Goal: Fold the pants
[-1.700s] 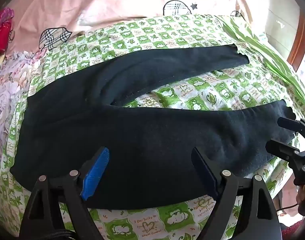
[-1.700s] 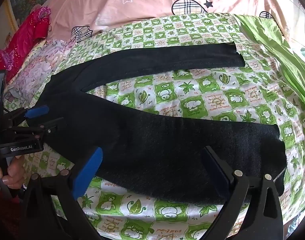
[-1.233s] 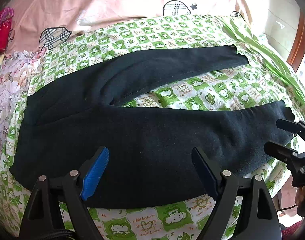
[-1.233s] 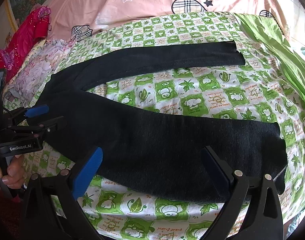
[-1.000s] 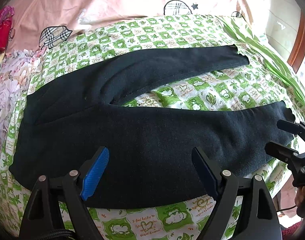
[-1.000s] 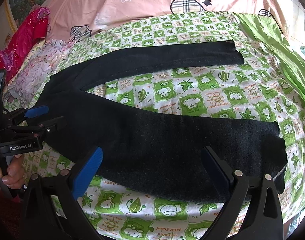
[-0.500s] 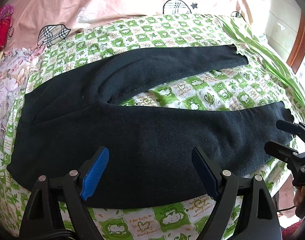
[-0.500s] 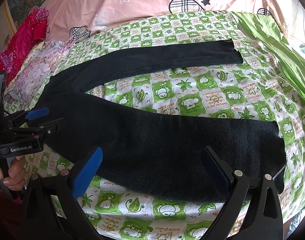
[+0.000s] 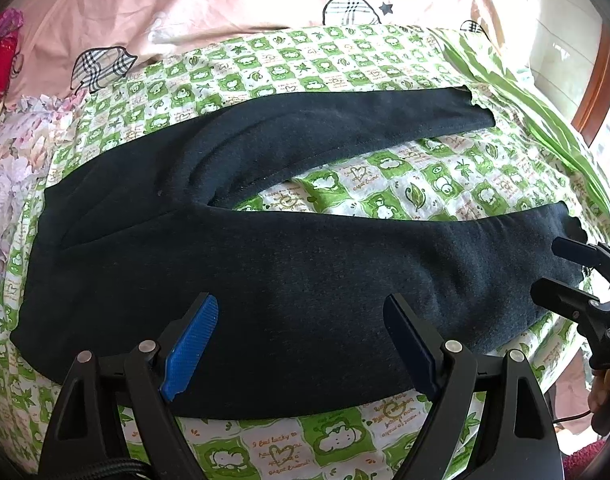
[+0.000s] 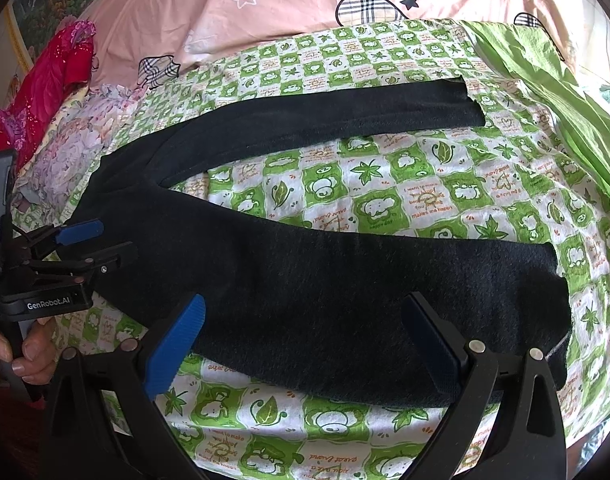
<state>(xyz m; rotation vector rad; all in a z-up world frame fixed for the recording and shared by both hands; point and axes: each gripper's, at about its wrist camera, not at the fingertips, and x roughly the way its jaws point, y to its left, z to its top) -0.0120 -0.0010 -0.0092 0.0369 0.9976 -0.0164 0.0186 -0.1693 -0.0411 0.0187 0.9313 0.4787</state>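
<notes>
With both the left gripper (image 9: 301, 344) and right gripper (image 10: 305, 344) spread wide and holding nothing above the pants (image 9: 265, 272), each should pinch the near leg's edge along the bed's (image 9: 265, 444) near side and carry it evenly over the far leg.

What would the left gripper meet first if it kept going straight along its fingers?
Most likely the near leg of the black pants, which fills the space ahead of the open left gripper. Nothing else lies in between, though how far above the cloth it sits is unclear.
</notes>
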